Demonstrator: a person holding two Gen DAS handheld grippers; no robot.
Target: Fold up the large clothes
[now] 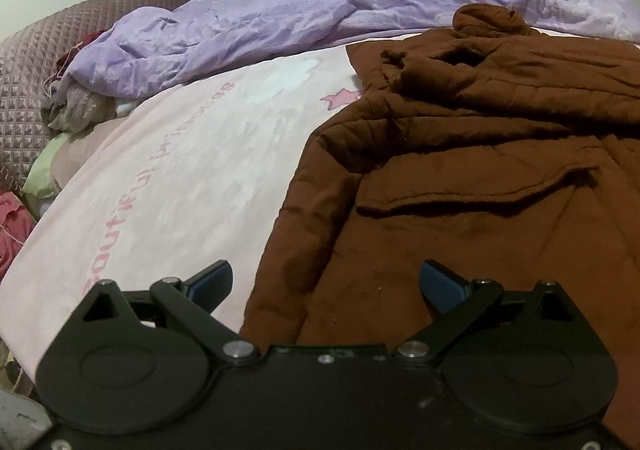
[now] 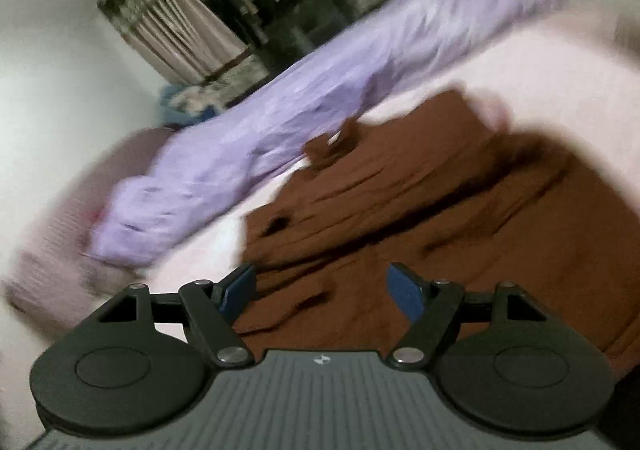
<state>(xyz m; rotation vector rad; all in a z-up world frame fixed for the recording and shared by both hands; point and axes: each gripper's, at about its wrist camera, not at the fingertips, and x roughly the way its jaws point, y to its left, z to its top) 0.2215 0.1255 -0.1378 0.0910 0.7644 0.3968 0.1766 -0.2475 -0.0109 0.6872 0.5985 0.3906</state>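
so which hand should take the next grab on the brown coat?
Probably left. The left gripper is open and steady, low over the brown coat at its near side edge. The right gripper is open too, but its view is blurred and tilted.

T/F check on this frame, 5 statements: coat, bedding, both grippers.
1. The brown coat lies on the pink sheet. True.
2. The left gripper is clamped on the coat's hem. False: its jaws stand apart above the coat's edge, nothing between the pads.
3. A purple quilt lies bunched along the far side of the bed, beyond the coat. True.
4. The right gripper holds a sleeve. False: its jaws are open and empty, with the coat beyond them.
5. The coat is already folded into a neat square. False: it lies spread and rumpled, with one sleeve thrown across the chest.
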